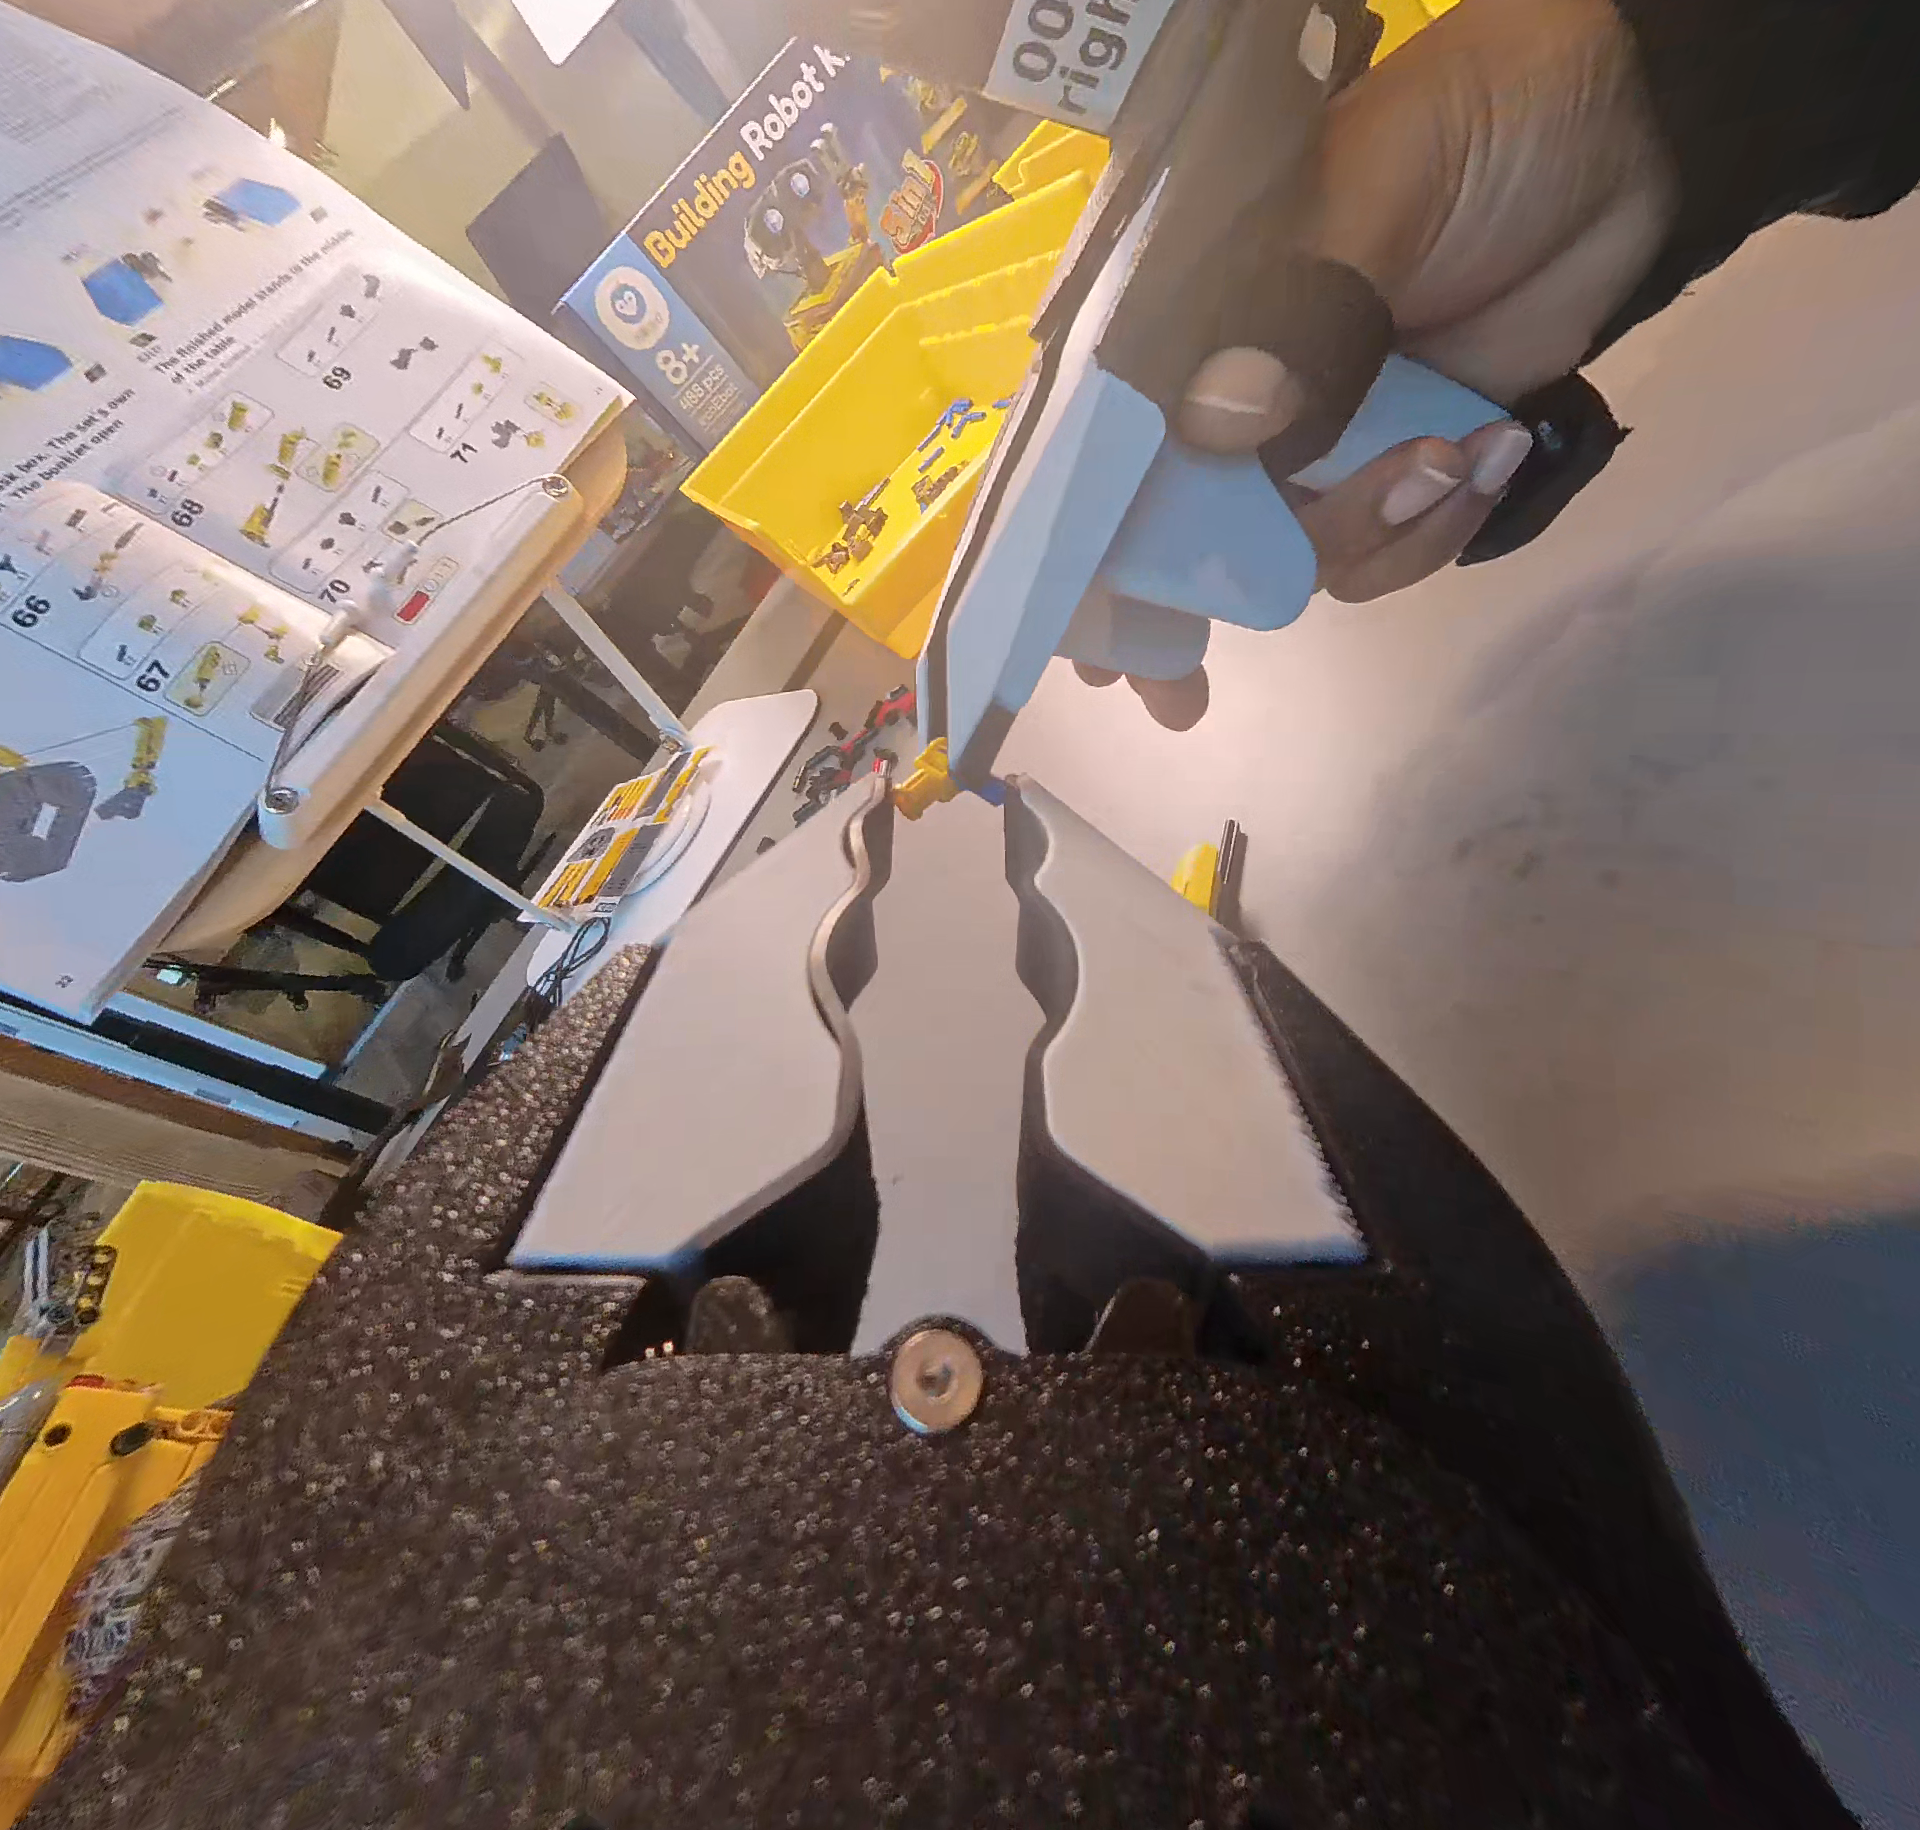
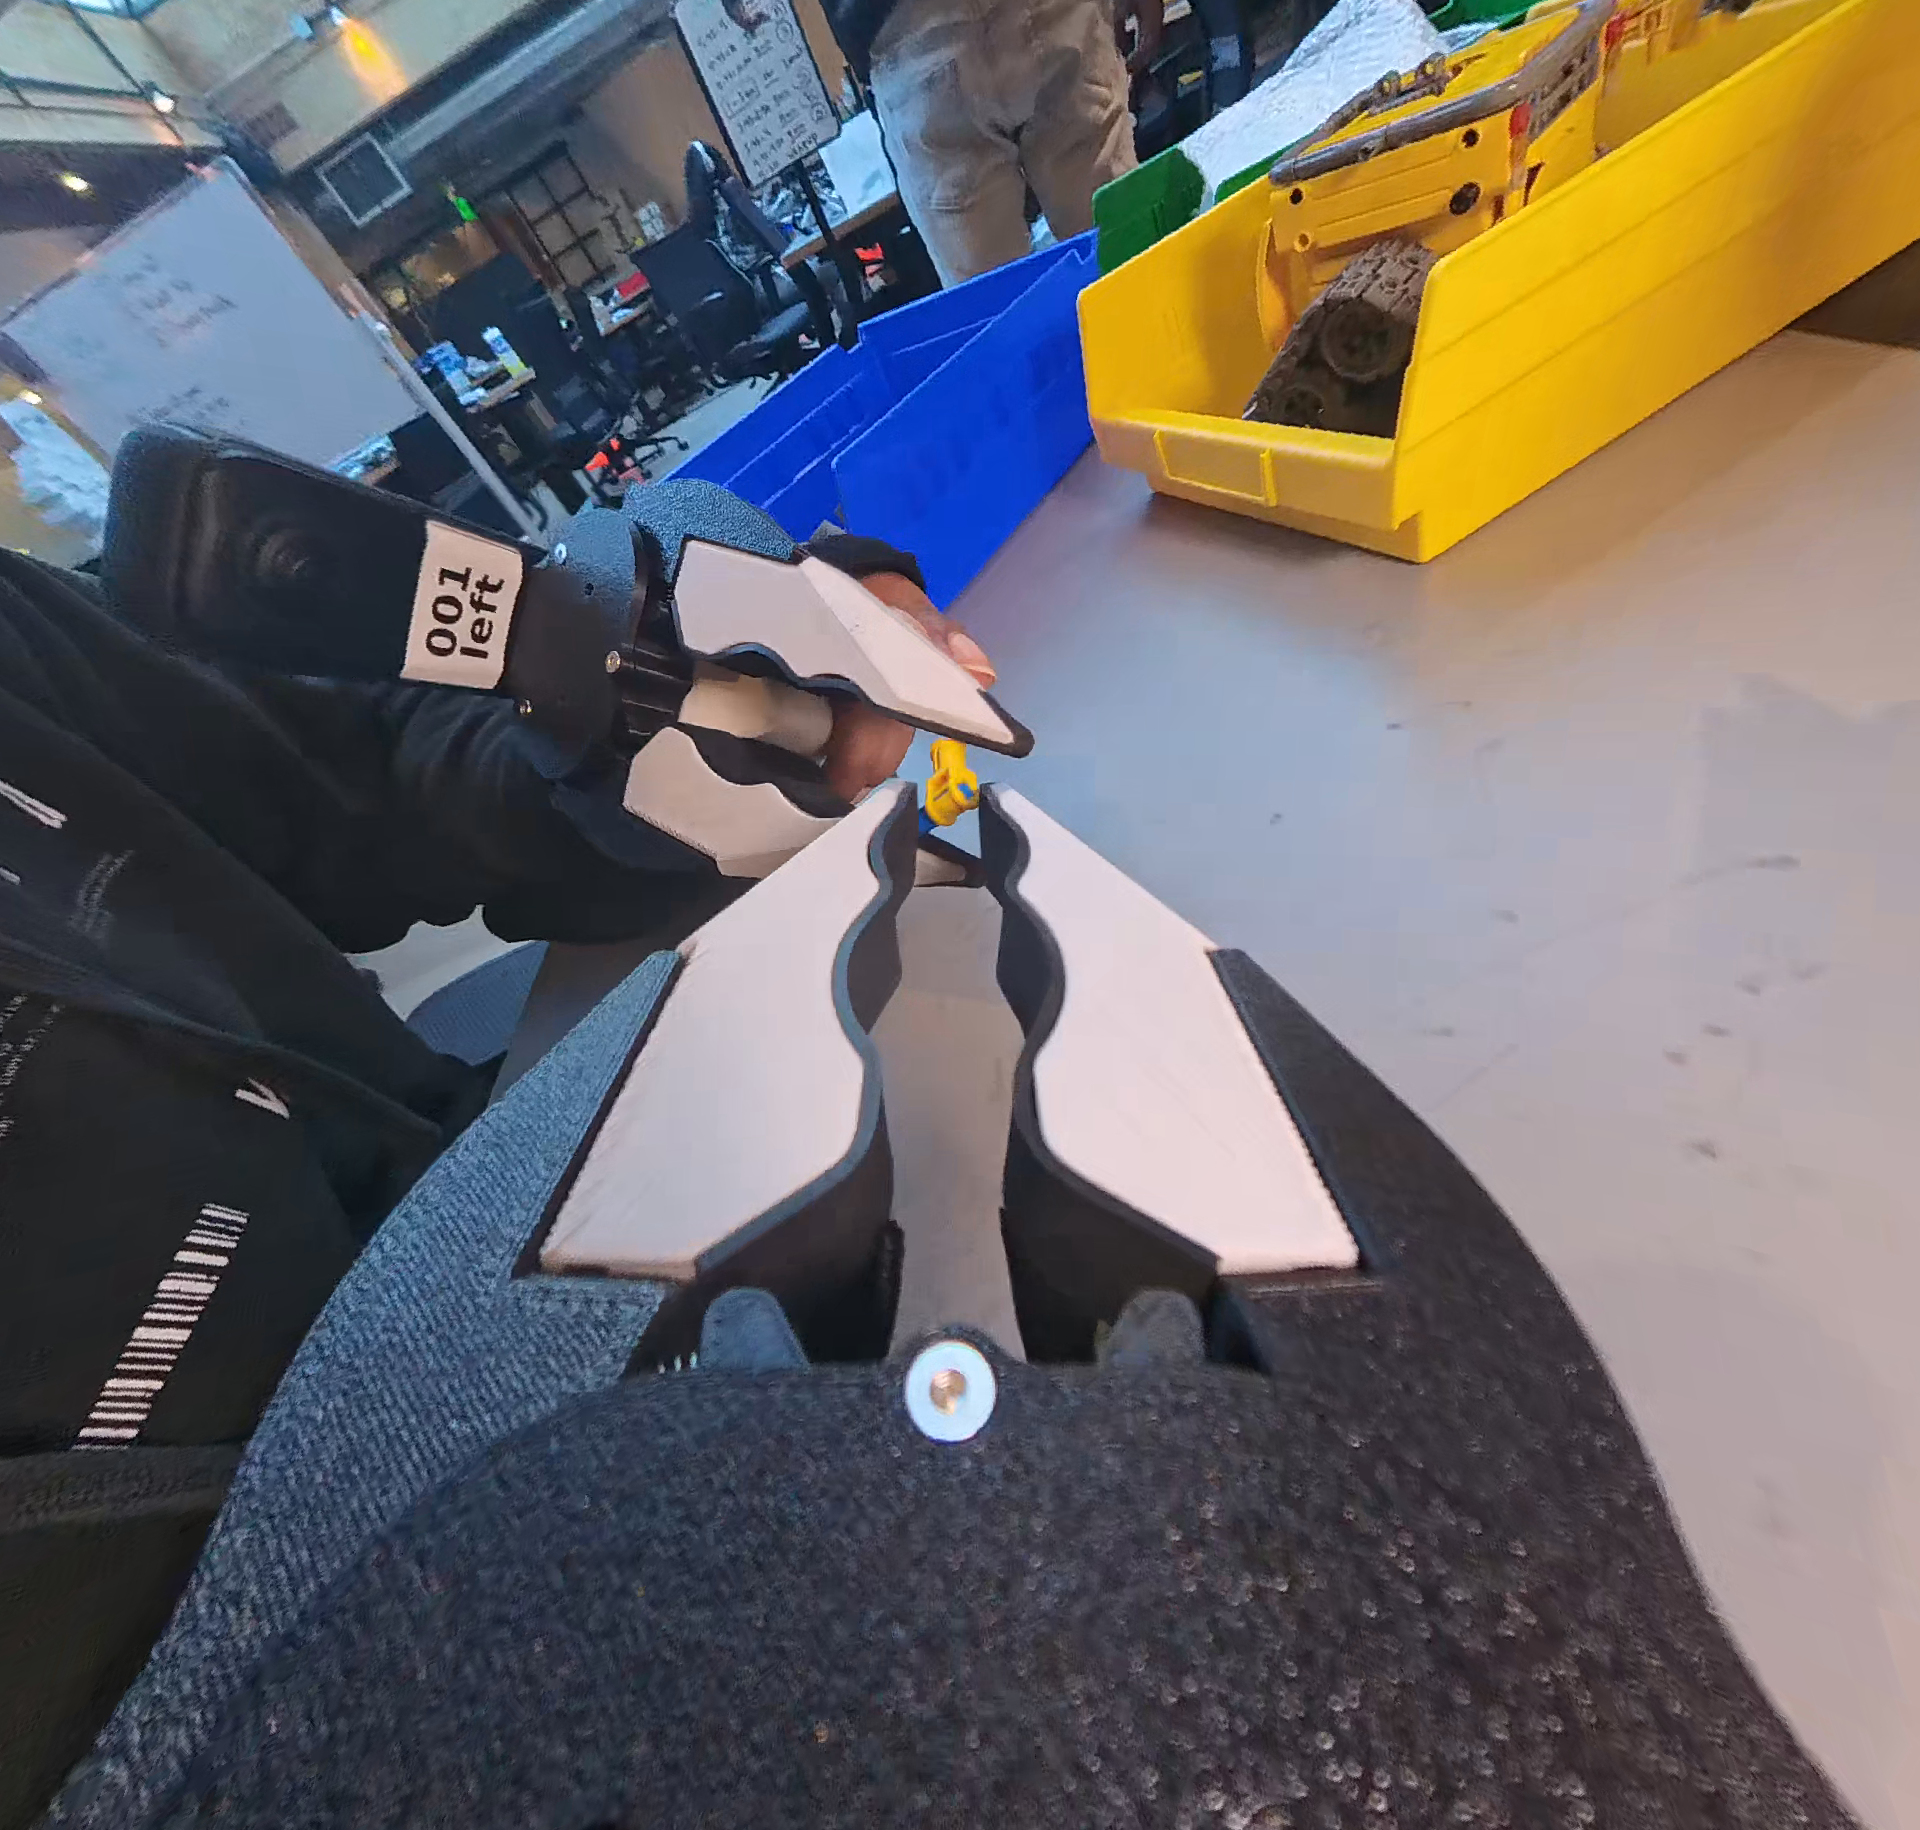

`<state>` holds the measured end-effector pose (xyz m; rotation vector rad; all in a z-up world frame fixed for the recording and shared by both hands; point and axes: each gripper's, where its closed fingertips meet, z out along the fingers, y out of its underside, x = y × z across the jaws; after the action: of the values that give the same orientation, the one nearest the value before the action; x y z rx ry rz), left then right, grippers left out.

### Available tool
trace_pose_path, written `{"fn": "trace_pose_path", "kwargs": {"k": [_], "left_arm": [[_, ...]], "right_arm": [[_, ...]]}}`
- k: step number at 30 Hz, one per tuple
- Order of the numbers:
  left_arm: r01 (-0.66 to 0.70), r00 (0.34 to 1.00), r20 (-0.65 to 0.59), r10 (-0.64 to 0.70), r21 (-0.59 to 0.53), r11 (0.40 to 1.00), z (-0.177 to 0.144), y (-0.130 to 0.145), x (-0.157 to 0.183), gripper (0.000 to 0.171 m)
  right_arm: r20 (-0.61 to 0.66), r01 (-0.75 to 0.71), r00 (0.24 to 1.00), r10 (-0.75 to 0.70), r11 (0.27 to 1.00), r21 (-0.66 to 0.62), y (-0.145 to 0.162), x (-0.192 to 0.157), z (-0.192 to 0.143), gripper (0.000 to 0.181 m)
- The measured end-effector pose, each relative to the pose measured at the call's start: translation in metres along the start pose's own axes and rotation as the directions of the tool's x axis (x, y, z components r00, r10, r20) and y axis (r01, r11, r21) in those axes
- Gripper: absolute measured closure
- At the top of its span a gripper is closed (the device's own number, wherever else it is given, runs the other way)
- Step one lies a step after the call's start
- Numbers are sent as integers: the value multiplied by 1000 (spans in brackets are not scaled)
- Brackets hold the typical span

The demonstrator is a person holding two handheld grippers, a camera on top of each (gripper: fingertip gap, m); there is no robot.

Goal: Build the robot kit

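Above the grey desk (image 2: 1455,845) we hold our two grippers tip to tip, with a small yellow plastic building piece with a blue pin (image 2: 948,791) between them. Our right gripper (image 2: 948,804), two white fingers with black wavy inner pads, pinches the blue pin end at its very tips, with a narrow gap left between the fingers. Our left gripper (image 1: 948,785) reaches the same piece from the other side; in the left wrist view its left fingertip (image 1: 878,783) touches the yellow part, while its right fingertip stands just beside the blue end, so we cannot tell whether it truly grips or only brackets it. The fingers there are set somewhat apart.

In the left wrist view our gloved right hand (image 1: 1455,253) grips the blue-and-white handle of the right gripper. Behind it, toward the far edge of the desk, lies a yellow plastic bin of small loose parts (image 1: 831,450), with a blue printed kit box (image 1: 748,222) standing beyond. An open instruction booklet on a white stand (image 1: 260,409) sits at the left.

In the right wrist view a yellow bin holding a yellow tracked model (image 2: 1455,409) rests on the desk's far side, with a blue plastic bin (image 2: 935,409) touching its left.
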<state>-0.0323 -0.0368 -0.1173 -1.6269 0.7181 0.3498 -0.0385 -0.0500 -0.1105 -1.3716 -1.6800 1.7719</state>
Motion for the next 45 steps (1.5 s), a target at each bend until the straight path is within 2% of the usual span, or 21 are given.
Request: {"fn": "trace_pose_path", "kwargs": {"k": [2, 6, 8, 12, 16, 21, 26, 28, 34, 36, 38, 41, 45], "left_arm": [[9, 1000, -18, -9, 4, 1000, 1, 1, 3, 151], [152, 978, -147, -147, 22, 988, 0, 4, 12, 148], [174, 971, -174, -164, 41, 984, -4, 2, 11, 151], [90, 980, -184, -81, 42, 995, -6, 3, 14, 153], [32, 976, -215, -21, 46, 998, -8, 3, 24, 166], [34, 969, -247, -21, 47, 998, -9, 3, 29, 171], [82, 956, -287, -57, 76, 994, -14, -3, 29, 156], [82, 952, -303, -47, 103, 991, -17, -8, 32, 155], [70, 944, -327, -33, 101, 992, -17, -8, 38, 165], [75, 946, -321, -41, 96, 993, -17, -8, 36, 165], [89, 948, -312, -53, 103, 991, -17, -10, 33, 165], [171, 929, -348, -129, 95, 981, -18, -11, 31, 166], [278, 893, -390, -226, 83, 957, -20, -13, 28, 166]], "right_arm": [[16, -17, 1000, 18, 1000, -16, 2, 1, -2, 172], [47, 1, 999, 2, 998, -65, 5, -1, -9, 172], [61, 4, 998, 2, 995, -102, 9, -2, -13, 172], [104, -28, 994, 45, 987, -160, 20, -5, -14, 172], [115, -25, 992, 47, 982, -189, 27, -6, -13, 172], [125, 2, 992, 22, 982, -191, 28, -8, -13, 172], [154, 25, 988, 7, 978, -207, 31, -14, -14, 172], [153, 38, 988, -4, 975, -221, 33, -14, -14, 172], [178, 61, 984, -21, 973, -224, 34, -20, -13, 172], [177, 97, 982, -61, 974, -206, 32, -20, -13, 171], [166, 203, 971, -174, 964, -172, 28, -20, -13, 170], [132, 437, 898, -420, 887, -151, 27, -23, -13, 163], [75, 575, 818, -571, 802, -161, 25, -22, -11, 162]]}}
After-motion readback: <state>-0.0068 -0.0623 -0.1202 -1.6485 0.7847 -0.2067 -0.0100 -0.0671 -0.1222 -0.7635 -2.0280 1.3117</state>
